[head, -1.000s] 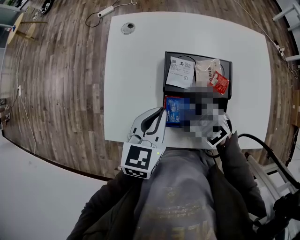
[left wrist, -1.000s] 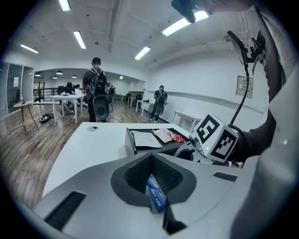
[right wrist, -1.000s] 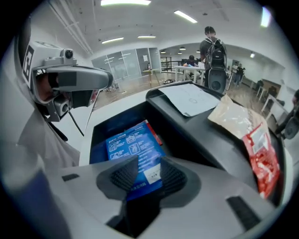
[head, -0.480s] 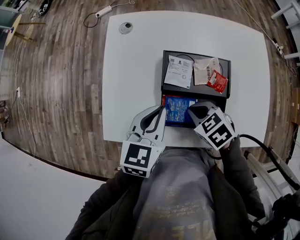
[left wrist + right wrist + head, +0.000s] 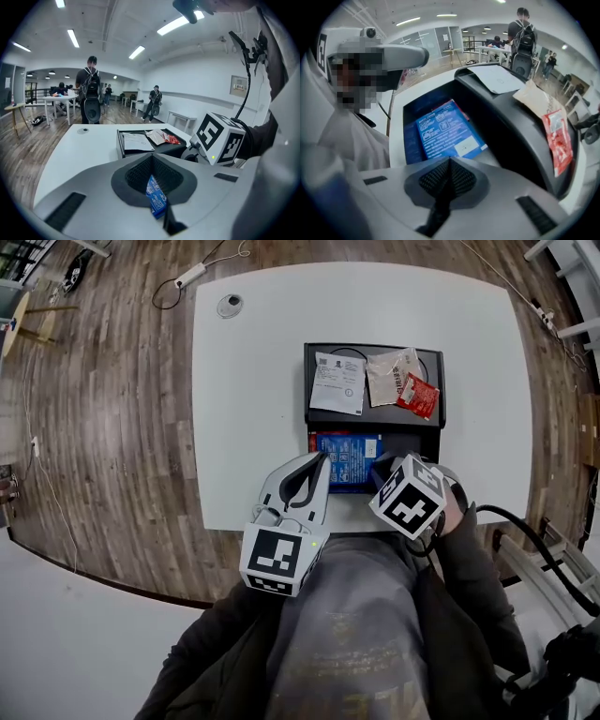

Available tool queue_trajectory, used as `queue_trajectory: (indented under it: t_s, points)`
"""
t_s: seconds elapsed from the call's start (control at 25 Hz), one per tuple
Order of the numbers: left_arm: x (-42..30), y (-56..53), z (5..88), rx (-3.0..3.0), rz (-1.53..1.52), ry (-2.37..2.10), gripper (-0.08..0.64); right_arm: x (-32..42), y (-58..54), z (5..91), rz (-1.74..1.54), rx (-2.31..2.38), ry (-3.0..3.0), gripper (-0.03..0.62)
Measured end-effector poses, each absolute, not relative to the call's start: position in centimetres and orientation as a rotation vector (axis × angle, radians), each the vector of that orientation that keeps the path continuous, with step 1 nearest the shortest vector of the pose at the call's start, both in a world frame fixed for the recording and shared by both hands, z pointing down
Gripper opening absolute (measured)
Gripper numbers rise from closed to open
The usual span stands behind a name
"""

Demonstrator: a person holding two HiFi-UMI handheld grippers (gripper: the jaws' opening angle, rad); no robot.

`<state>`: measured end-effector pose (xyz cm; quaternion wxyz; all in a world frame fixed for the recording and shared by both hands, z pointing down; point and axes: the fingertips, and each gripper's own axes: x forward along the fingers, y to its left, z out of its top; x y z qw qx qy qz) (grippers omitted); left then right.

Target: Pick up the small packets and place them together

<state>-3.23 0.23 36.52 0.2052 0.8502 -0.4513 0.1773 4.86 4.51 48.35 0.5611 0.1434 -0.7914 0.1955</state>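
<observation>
Blue rectangular printed packet (image 5: 347,460) lay in the lower compartment of the black plastic tray (image 5: 375,350), near the centre of the head view, on the white table (image 5: 253,381). The left gripper (image 5: 317,463) was clamped on the packet's left edge, with blue print showing between its pads. The right gripper (image 5: 382,465), at the packet's right edge, had its jaws pressed together on nothing. In the tray's upper compartment lay a white paper sheet (image 5: 337,382), a beige paper packet (image 5: 384,376) and a small red sachet (image 5: 417,396), which touched the beige packet.
</observation>
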Motion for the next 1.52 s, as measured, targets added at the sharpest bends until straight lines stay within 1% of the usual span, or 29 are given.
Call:
queue_trajectory:
  t_s: [0.52,0.68,1.08,1.2,1.24,1.32,1.52]
  points:
    - [-5.2,0.7,36.9,2.315,0.486,-1.327,0.002,3.3,0.9,48.3,0.387,0.446,-1.970,0.005]
    - [-5.0,0.8,36.8,2.320,0.478,-1.324,0.002,2.9,1.4,47.2,0.300,0.421,-2.028,0.005]
    - [-3.7,1.3,37.1,2.334,0.499,-1.290,0.002,3.0,2.5,46.8,0.269,0.395,-2.064,0.014]
    - [-3.4,1.3,37.1,2.336,0.502,-1.284,0.002,2.5,2.6,46.6,0.233,0.374,-2.085,0.083]
    - [-3.5,1.3,37.1,2.334,0.503,-1.287,0.002,2.4,2.8,46.7,0.224,0.359,-2.087,0.091]
    - [-3.6,1.3,37.2,2.327,0.508,-1.291,0.002,2.2,3.2,46.8,0.211,0.332,-2.086,0.103]
    - [-3.5,1.4,37.8,2.318,0.530,-1.276,0.002,2.3,2.4,46.6,0.209,0.389,-2.095,0.103]
